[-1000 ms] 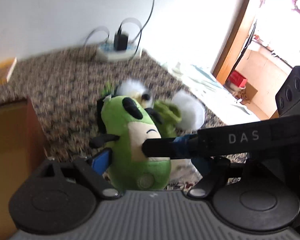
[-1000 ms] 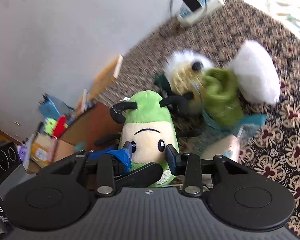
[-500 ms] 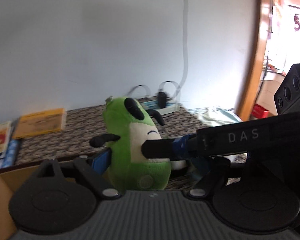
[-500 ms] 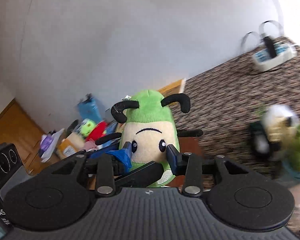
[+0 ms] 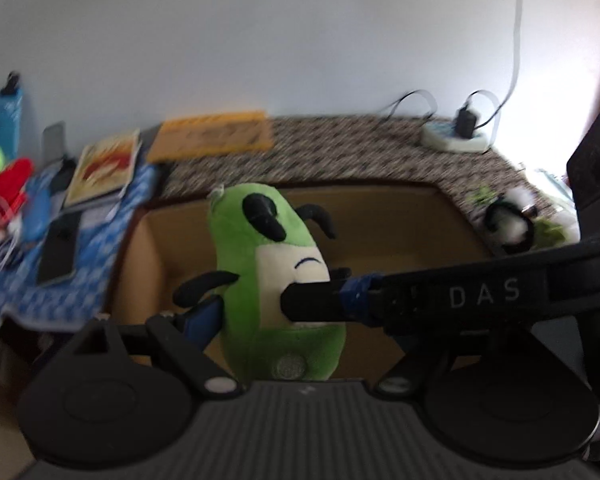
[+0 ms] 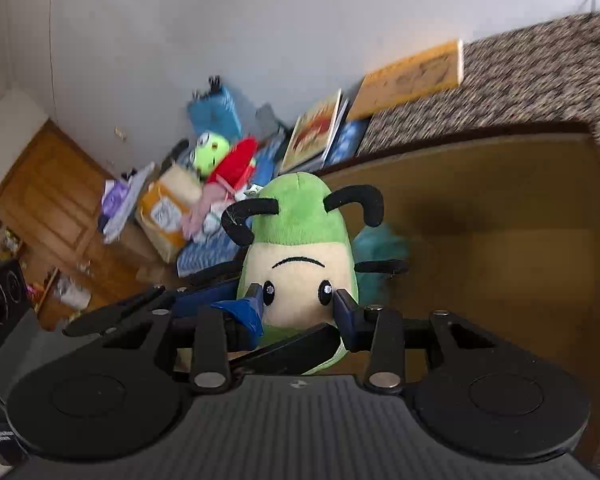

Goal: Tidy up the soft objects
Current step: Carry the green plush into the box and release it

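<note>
A green plush bug with black antennae and a cream face is held in the air over an open cardboard box. My left gripper is shut on its sides. My right gripper is shut on its face from the front; its finger crosses the left wrist view. A teal soft thing lies in the box behind the bug. A black-and-white plush lies on the patterned carpet to the box's right.
Books lie along the wall by the box. A pile with a red plush and a green plush sits at far left. A power strip with cables is at the back right. A wooden door is left.
Both grippers carried the green bug leftward from the carpet, away from the other plush toys, to above the cardboard box. The grip on it is unchanged.
</note>
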`<state>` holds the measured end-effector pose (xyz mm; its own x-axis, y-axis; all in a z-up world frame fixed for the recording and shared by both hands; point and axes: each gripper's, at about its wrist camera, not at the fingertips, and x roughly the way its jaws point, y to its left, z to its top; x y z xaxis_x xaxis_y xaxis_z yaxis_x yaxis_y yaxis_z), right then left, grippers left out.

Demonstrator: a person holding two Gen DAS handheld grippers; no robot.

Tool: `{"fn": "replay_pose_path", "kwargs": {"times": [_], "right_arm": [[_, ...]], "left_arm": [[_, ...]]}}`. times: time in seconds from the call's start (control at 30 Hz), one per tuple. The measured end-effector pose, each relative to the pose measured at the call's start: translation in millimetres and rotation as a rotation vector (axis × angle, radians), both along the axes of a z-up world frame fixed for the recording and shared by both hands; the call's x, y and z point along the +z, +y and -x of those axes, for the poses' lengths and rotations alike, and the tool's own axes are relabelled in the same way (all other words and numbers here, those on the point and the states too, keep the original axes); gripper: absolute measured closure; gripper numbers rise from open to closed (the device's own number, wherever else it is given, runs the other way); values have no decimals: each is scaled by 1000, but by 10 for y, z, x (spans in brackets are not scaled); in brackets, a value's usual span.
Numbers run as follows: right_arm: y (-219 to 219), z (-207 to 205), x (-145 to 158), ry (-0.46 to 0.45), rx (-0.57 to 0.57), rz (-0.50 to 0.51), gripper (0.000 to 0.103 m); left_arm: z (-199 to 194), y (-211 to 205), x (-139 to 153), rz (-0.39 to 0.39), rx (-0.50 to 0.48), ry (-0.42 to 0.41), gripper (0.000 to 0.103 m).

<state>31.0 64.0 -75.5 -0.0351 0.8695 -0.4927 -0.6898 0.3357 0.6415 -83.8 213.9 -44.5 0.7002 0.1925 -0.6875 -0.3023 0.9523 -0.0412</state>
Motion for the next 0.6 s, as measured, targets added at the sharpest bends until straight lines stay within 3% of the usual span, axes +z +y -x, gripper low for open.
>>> {"fn": "replay_pose_path", "kwargs": {"times": [0.13,0.3,0.6], "right_arm": [[235,122,-101,8,13,32,80],[403,208,-178,14,9,80,80],[252,270,-89,-8,-52,57,80]], "left_arm": [[68,177,-68,13,33,50,20],[152,256,-138,-37,48,96,15],[205,174,18,-62,-25,56,14]]}}
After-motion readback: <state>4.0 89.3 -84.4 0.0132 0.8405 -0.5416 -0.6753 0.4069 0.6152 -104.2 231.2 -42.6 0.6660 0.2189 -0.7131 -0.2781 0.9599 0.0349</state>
